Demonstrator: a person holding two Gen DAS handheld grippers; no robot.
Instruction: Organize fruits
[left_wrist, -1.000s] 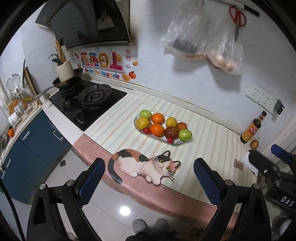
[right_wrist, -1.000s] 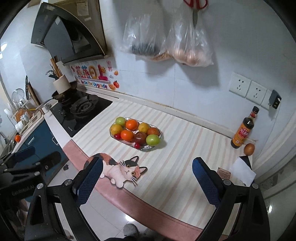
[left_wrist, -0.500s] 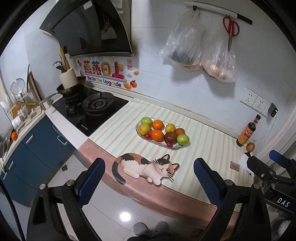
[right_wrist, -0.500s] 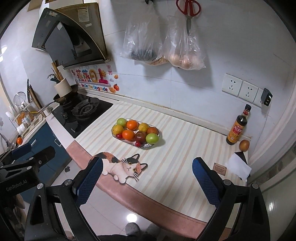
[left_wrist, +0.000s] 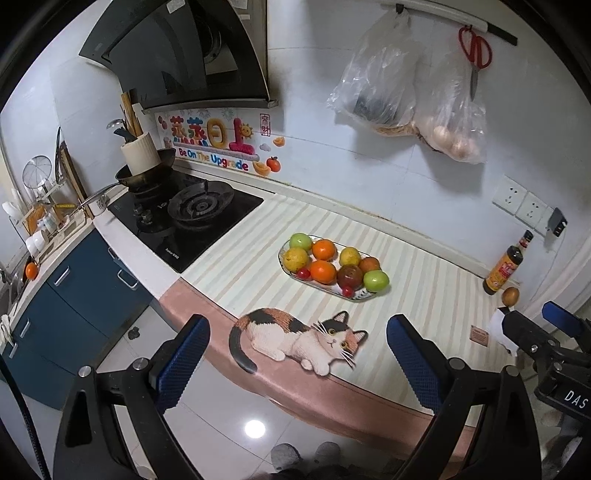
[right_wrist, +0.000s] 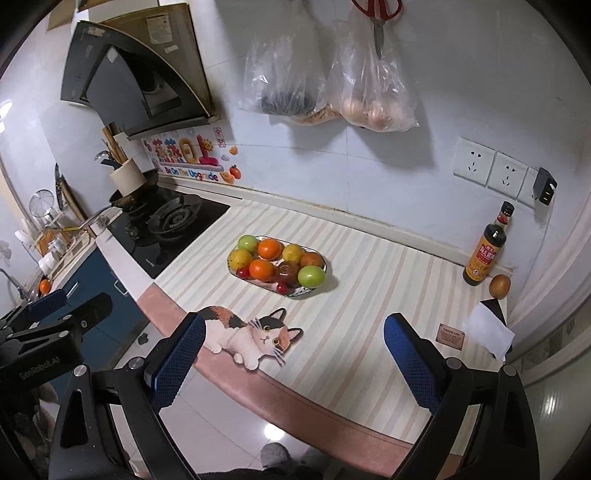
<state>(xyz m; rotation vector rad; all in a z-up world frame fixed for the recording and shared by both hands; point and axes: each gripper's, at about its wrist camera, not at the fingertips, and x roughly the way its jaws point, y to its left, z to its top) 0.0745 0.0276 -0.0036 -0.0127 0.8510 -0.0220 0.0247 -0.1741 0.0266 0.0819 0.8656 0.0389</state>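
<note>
An oval plate (left_wrist: 357, 296) (right_wrist: 309, 291) on the striped counter mat holds several fruits: green apples, oranges, yellow fruits, a dark red apple (left_wrist: 349, 276) (right_wrist: 287, 274) and small red cherry tomatoes. My left gripper (left_wrist: 295, 363) is open and empty, held back from the counter's front edge, well short of the plate. My right gripper (right_wrist: 293, 360) is open and empty too, also in front of the counter. The right gripper's body shows at the right edge of the left wrist view (left_wrist: 546, 339).
A gas stove (left_wrist: 184, 218) with a pan stands left of the plate. A sauce bottle (right_wrist: 485, 251) and a brown round fruit or egg (right_wrist: 499, 285) sit at the back right, with a white paper (right_wrist: 487, 334). Bags and scissors hang on the wall. A cat picture (left_wrist: 299, 338) marks the front edge.
Both grippers have pulled back and up from the counter, so the plate looks smaller and more of the wall shows. The fruits have not moved.
</note>
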